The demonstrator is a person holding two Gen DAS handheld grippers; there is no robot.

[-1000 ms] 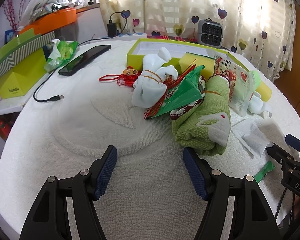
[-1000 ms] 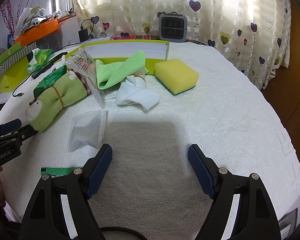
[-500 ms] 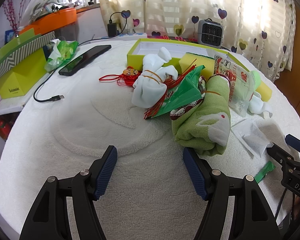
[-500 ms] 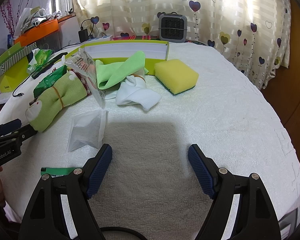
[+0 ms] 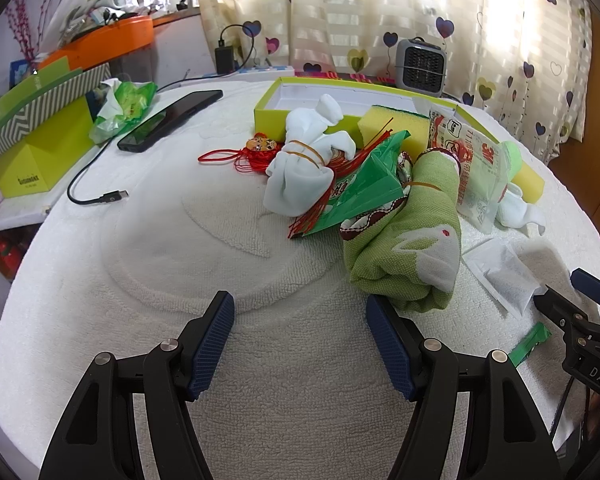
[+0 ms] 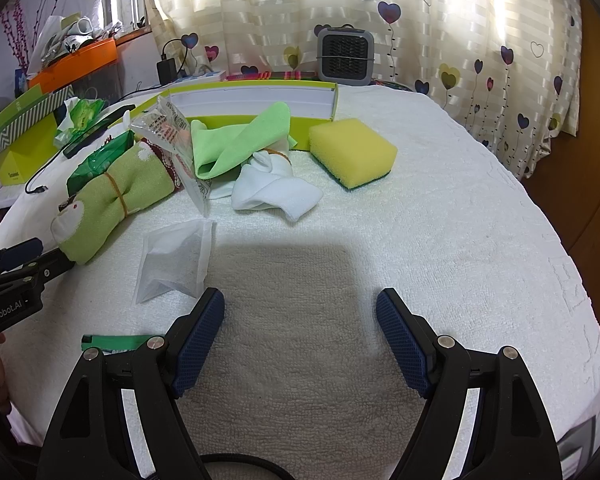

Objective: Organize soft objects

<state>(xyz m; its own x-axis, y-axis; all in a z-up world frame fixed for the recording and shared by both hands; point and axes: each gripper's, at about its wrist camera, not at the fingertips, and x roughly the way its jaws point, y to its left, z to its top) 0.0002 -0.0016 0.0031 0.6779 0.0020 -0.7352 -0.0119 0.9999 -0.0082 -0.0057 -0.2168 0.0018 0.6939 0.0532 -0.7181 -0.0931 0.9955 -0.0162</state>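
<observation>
The rolled green towel [image 5: 408, 240] lies just ahead of the left hand-held gripper [image 5: 300, 344], beside the sock bundle [image 5: 304, 172] on the white surface [image 5: 160, 264]. Both the left and the right hand-held gripper [image 6: 300, 340] hang wide open, empty. Grabbing the towel could drag the green bag [image 5: 364, 184] and red strings along.

I find bare white towelling [image 6: 440, 216] right of the yellow sponge [image 6: 352, 152], open to passage. Left of the sponge, the way is blocked by white socks [image 6: 276, 192], a green cloth [image 6: 240, 140], a clear printed bag [image 6: 180, 140] and the rolled green towel [image 6: 112, 196]. A white sachet [image 6: 176, 260] lies nearer, left of the sponge.
</observation>
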